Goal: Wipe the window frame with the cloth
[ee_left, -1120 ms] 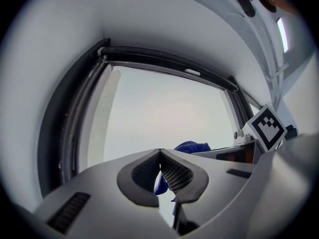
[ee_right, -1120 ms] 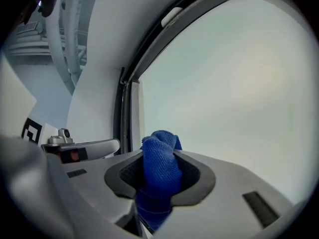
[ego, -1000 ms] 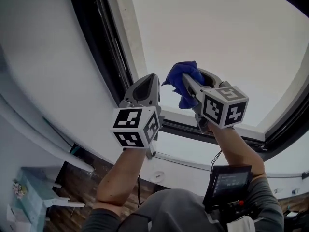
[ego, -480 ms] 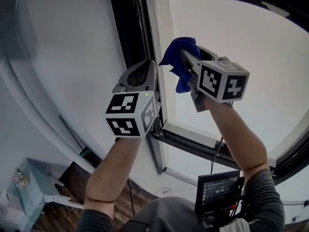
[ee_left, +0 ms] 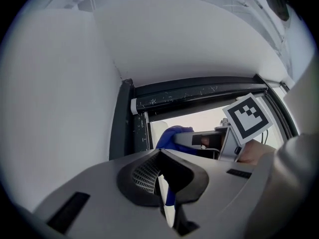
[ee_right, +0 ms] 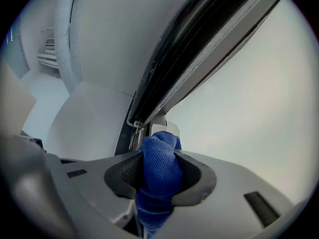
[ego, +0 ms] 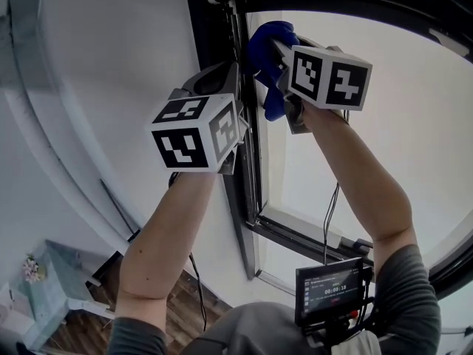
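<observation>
The cloth (ee_right: 158,158) is clamped in the right gripper (ego: 275,52) and bunched forward, seemingly so it can be pressed at the upper corner of the window frame (ego: 249,161). Contact cannot be confirmed. The left gripper (ee_left: 162,183) is held beside the frame, jaws together and empty. The frame's top is cut off.

Far below, at the lower left of the head view, lies a dark wood-plank floor (ego: 77,335). On it stands a pale blue-green piece of furniture (ego: 55,276), seemingly a small table or cabinet with light legs toward the wall. On its top sits a small, speckled cluster (ego: 29,270), too small and blurred to name.
</observation>
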`<state>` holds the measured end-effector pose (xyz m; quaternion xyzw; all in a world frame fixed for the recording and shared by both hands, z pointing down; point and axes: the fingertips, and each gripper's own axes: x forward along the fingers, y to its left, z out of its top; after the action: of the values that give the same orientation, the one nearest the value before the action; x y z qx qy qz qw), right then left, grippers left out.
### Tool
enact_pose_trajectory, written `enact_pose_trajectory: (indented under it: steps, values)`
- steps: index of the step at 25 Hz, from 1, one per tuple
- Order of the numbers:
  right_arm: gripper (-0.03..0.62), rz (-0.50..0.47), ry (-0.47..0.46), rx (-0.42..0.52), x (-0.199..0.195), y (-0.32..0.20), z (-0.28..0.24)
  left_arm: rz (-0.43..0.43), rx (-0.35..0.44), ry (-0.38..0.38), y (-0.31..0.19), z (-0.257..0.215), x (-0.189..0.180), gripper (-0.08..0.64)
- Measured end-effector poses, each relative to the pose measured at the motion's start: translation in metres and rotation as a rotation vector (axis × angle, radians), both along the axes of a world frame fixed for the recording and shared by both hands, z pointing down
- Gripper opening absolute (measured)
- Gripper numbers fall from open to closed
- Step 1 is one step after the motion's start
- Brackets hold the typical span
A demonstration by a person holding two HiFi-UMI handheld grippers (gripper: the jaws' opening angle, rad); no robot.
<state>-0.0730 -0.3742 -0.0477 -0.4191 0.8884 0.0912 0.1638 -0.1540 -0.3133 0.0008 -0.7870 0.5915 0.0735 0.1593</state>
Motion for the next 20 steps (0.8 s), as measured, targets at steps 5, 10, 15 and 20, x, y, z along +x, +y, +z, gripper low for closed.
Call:
enact_pose_trajectory:
  steps: [5,10,15,20]
  values:
    - [0.133,0.014,-0.016,0.029,-0.007,-0.015,-0.019,-0.023,0.03,-0.031,-0.01,-0.017,-0.007,0.009]
    - [0.133,0.003,-0.018,0.04,-0.018,-0.02,-0.033,-0.005,0.029,-0.03,-0.017,-0.027,-0.01,0.009]
    - [0.132,-0.018,-0.02,0.051,-0.024,-0.021,-0.035,0.013,0.044,-0.028,-0.017,-0.03,-0.008,0.009]
    - [0.132,0.0,0.0,0.033,-0.021,-0.028,-0.006,0.014,0.002,-0.002,-0.021,0.0,-0.011,0.009]
